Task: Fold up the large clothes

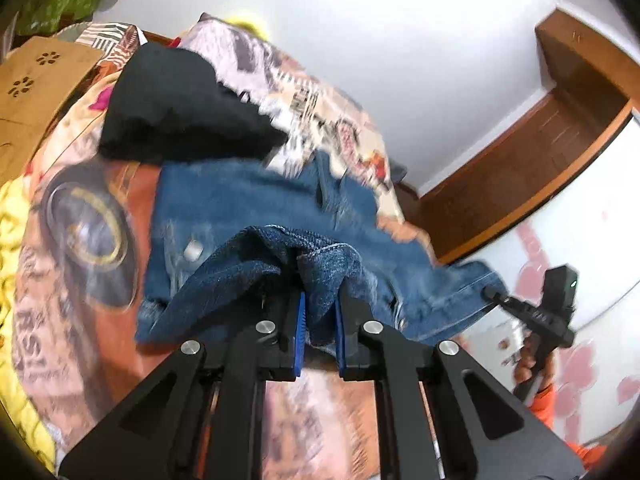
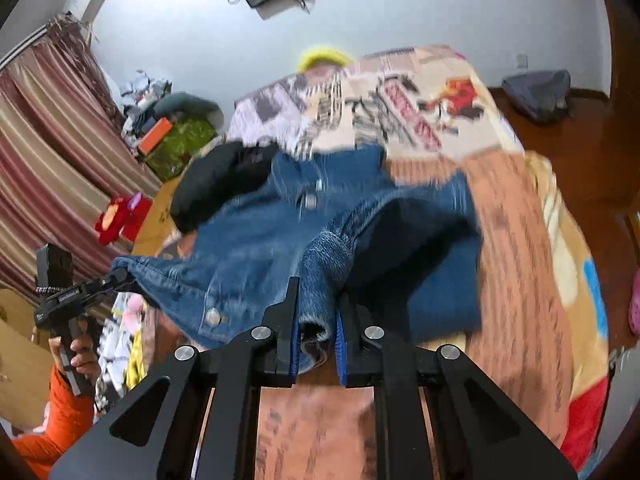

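A blue denim jacket [image 1: 240,208] lies on the bed and is lifted at its near edge; it also shows in the right wrist view [image 2: 256,236]. My left gripper [image 1: 320,312] is shut on a bunched fold of the jacket's hem. My right gripper [image 2: 318,324] is shut on another fold of the jacket, near a cuff. In the left wrist view the right gripper [image 1: 490,292] grips the jacket's far corner. In the right wrist view the left gripper [image 2: 118,276] holds the opposite corner. The jacket's metal buttons [image 2: 212,316] face up.
A black garment [image 1: 180,104] lies on the bed beyond the jacket, also seen in the right wrist view [image 2: 216,188]. The bed has a printed orange cover [image 2: 520,240]. A cardboard box [image 1: 32,92] and a yellow blanket [image 1: 16,280] sit left. Wooden floor [image 2: 560,128] lies right.
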### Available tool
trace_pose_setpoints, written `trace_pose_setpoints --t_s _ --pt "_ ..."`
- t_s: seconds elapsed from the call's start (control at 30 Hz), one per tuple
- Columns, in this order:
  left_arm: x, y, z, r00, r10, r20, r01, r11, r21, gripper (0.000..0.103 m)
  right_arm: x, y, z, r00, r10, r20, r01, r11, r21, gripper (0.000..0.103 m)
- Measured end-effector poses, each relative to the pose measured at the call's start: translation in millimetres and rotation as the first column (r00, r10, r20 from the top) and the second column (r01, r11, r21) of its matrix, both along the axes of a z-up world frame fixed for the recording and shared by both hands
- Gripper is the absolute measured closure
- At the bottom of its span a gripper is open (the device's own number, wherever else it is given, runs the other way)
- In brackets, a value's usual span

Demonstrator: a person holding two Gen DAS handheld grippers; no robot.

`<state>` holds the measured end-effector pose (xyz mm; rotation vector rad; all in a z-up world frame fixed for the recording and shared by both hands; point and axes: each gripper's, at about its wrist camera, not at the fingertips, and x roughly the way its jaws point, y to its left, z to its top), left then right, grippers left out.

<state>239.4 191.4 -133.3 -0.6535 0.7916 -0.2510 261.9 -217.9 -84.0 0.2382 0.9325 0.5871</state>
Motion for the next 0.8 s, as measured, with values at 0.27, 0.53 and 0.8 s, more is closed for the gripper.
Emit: trace_pose_setpoints --t_s 0.27,0.53,0.8 --pt "77 33 3 0.997 0.078 -0.019 -0.078 0.997 -0.021 0.093 89 -10 4 0.989 -0.149 -0.008 0.149 0.988 0.051 0.092" --pt "140 44 -72 0.976 0.101 -0.192 -0.099 0.995 0.017 0.09 152 1 -66 0.968 -0.214 -0.128 0.208 0.976 -0.059 0.092" --pt "149 44 -91 0.967 0.112 -0.229 -0.076 0.984 0.159 0.059 154 0 -88 0.967 -0.2 -0.159 0.174 0.97 -0.168 0.079"
